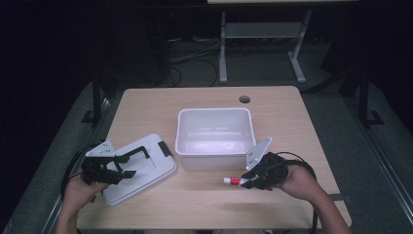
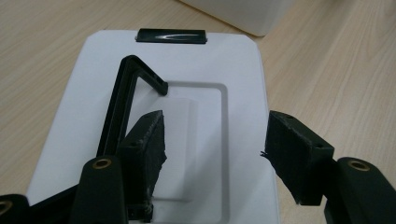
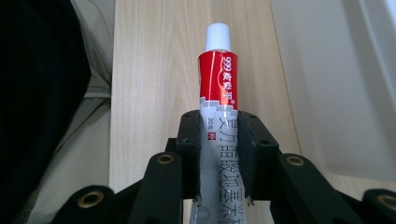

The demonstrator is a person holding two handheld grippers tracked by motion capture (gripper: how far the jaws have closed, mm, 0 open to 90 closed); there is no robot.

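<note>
My right gripper [image 1: 249,182] is shut on a tube [image 1: 234,181] just in front of the white bin [image 1: 214,161], a little above the table. In the right gripper view the jaws [image 3: 219,128] squeeze the tube's grey body; its red band and white cap [image 3: 217,37] stick out past them. My left gripper [image 1: 125,166] hangs open over the white lid [image 1: 146,173] lying flat at the front left. In the left gripper view the pads [image 2: 215,128] stand apart above the lid's recessed middle [image 2: 205,140], with the lid's raised black handle [image 2: 122,88] just outside the left pad.
The bin is empty and sits mid-table on the wooden top [image 1: 204,207]. A black latch [image 2: 170,36] marks the lid's far edge. A round cable hole [image 1: 244,99] lies near the table's back edge. Metal desk legs [image 1: 223,48] stand on the dark floor beyond.
</note>
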